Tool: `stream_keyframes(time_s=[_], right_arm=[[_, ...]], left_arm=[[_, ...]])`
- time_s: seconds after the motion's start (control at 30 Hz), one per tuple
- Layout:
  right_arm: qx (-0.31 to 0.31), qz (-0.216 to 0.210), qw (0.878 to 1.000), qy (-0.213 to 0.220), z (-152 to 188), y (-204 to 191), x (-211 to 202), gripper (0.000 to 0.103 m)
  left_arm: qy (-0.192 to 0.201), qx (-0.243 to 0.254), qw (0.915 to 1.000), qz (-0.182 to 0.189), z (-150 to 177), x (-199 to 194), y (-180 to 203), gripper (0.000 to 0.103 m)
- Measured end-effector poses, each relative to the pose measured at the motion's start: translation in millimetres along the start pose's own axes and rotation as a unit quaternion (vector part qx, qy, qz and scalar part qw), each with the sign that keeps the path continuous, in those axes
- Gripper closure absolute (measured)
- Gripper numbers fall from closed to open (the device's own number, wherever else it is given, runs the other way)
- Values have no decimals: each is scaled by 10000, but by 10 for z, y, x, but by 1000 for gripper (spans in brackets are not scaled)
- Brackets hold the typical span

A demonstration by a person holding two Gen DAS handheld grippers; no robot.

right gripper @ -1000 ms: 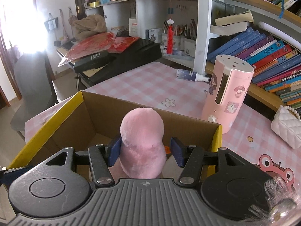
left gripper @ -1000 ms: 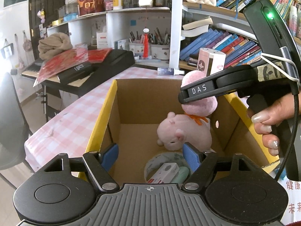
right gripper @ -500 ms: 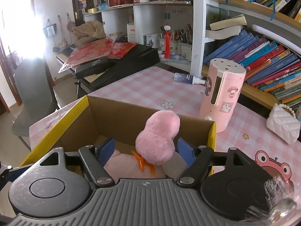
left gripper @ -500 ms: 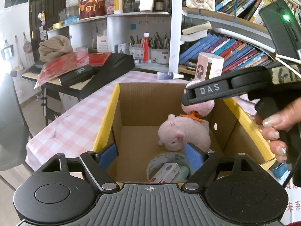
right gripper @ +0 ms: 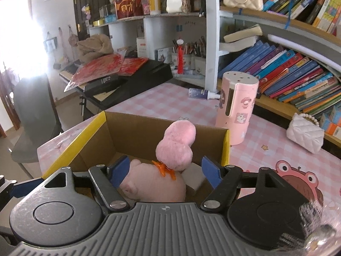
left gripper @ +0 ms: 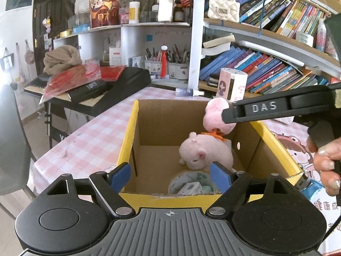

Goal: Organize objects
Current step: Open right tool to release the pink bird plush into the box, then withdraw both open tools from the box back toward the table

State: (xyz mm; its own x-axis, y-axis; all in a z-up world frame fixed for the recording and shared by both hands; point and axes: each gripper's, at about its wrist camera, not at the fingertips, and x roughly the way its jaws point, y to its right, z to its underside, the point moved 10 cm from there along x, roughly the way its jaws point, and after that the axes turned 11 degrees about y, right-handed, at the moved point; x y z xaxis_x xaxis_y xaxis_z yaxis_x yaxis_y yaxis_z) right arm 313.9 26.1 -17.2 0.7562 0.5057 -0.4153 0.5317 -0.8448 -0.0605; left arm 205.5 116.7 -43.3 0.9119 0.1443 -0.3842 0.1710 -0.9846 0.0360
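A pink plush toy with an orange bow [left gripper: 204, 149] [right gripper: 170, 155] lies inside a yellow-rimmed cardboard box [left gripper: 127, 136] [right gripper: 132, 132], its fluffy end sticking up above the rim. My right gripper [right gripper: 165, 171] is open above the box, its pads either side of the plush without pressing it. My left gripper [left gripper: 170, 173] is open and empty at the box's near edge. A tape roll [left gripper: 181, 179] and small boxes lie in the box bottom.
The box stands on a pink checked table [right gripper: 166, 100]. A pink cylindrical dispenser [right gripper: 236, 108], a small spray bottle [right gripper: 200, 93] and a white quilted purse [right gripper: 304, 132] are on the table. Bookshelves stand behind; a black keyboard [left gripper: 106, 89] is at left.
My right gripper has opened and let go of the plush, then drawn back and up. The plush has settled into the box. My left gripper has pulled back slightly.
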Motion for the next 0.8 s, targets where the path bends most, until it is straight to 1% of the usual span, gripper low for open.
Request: stream_keyframes(time_s=[0.17, 0.43, 0.8], right_arm=[[43, 186, 9996, 230, -20, 28, -224, 30], [79, 384, 9988, 277, 78, -30, -498, 30], [56, 603, 9976, 332, 338, -222, -924, 30]], left_arm=[[106, 27, 9999, 64, 2, -120, -15, 18], [153, 4, 9997, 177, 69, -335, -54, 18], [43, -48, 10000, -2, 249, -697, -267, 18]])
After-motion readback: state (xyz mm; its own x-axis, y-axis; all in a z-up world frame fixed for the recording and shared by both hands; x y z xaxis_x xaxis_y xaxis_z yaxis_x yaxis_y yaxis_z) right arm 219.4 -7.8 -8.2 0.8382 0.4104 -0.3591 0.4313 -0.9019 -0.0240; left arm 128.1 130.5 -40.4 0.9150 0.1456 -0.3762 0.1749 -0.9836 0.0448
